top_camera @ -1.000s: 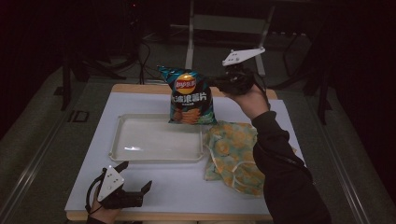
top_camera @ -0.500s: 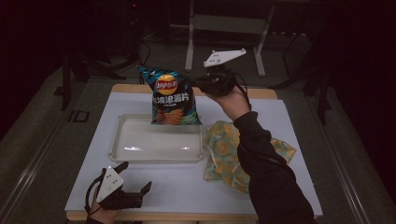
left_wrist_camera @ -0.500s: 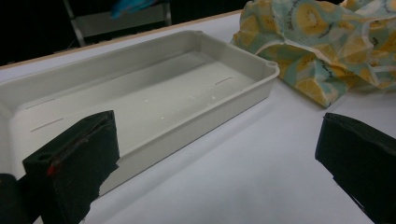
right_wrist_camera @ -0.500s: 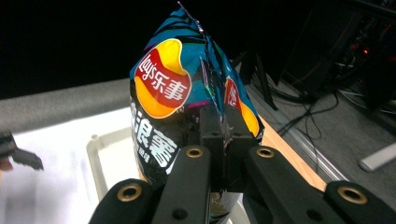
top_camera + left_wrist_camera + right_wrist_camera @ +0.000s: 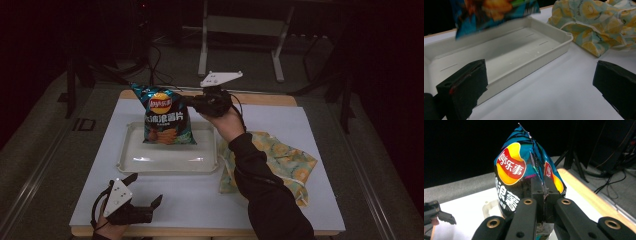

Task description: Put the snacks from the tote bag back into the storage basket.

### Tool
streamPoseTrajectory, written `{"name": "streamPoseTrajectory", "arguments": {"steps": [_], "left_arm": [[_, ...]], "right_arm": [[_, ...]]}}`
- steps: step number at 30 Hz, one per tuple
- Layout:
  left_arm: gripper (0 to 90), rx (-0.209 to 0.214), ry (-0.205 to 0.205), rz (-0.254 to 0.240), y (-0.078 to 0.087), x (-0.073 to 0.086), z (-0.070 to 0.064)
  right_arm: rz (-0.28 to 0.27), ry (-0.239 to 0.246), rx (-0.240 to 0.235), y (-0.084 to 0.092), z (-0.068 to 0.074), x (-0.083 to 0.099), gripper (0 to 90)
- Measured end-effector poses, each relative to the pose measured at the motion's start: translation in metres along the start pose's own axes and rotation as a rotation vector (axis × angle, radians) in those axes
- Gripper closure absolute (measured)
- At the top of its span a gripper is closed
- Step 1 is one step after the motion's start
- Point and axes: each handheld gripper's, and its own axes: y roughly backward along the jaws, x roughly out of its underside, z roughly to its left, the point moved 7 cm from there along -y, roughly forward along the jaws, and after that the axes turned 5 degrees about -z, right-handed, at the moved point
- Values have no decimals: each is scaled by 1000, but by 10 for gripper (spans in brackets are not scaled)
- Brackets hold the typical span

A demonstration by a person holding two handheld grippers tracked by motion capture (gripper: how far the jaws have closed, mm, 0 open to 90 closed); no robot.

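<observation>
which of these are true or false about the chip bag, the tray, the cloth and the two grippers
1. The right gripper is shut on the chip bag. True.
2. The chip bag lies flat on the table beside the tray. False: it hangs upright over the tray, held by its side seam.
3. The left gripper holds the patterned cloth. False: its jaws stand open with nothing between them, near the table's front edge.
4. The patterned cloth lies on the table beside the tray, not in it. True.
5. The tray has fruit in it. False: nothing lies in it.
</observation>
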Motion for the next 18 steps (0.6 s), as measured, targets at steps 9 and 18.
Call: {"name": "streamPoseTrajectory", "arguments": {"steps": [9,18], "left_arm": [[1,1,-4,4,0,0,0],[2,1,-3,4,-1,0,0]], "right_arm": [[30,-58,-42,-20,11,35,898],[98,-71,-48,-28,11,65,898]]}}
